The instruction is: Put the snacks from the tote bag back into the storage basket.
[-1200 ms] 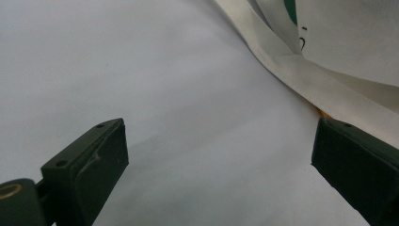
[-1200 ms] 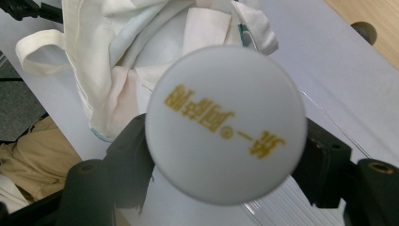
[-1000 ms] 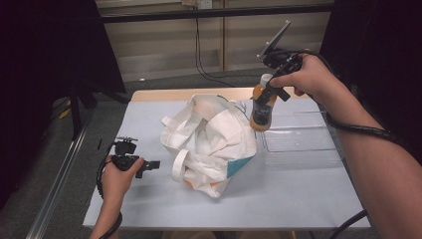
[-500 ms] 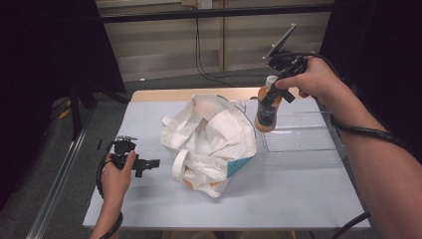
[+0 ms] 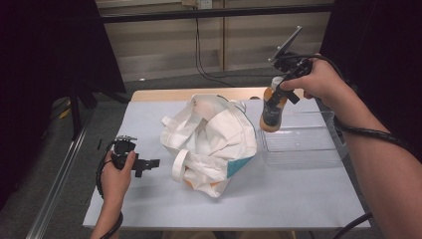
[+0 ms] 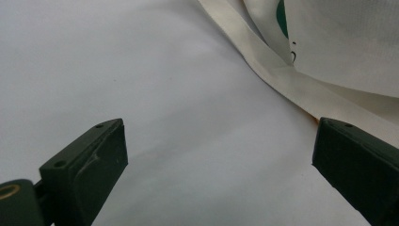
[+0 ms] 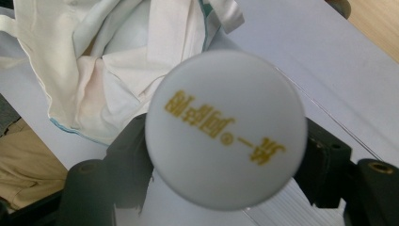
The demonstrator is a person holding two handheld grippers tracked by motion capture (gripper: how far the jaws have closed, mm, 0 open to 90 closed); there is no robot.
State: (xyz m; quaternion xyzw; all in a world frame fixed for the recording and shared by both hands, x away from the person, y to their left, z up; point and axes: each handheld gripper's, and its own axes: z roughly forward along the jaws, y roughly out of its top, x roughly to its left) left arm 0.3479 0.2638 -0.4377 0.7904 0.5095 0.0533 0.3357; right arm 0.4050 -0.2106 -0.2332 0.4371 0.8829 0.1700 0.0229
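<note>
Your white table [image 5: 278, 199] carries a crumpled cream tote bag [image 5: 211, 142] at its middle and a clear plastic tray [image 5: 303, 147] to the right. Over the tray's far left corner your right gripper [image 5: 276, 102] clamps an orange bottle [image 5: 271, 117] with its white cap [image 7: 226, 129] between the jaws. Near left, your left gripper [image 5: 149, 163] rests with jaws spread wide, holding nothing.

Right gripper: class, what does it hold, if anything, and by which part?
The right gripper holds a bottle of orange drink by its neck, just under the white cap, above the clear tray.
</note>
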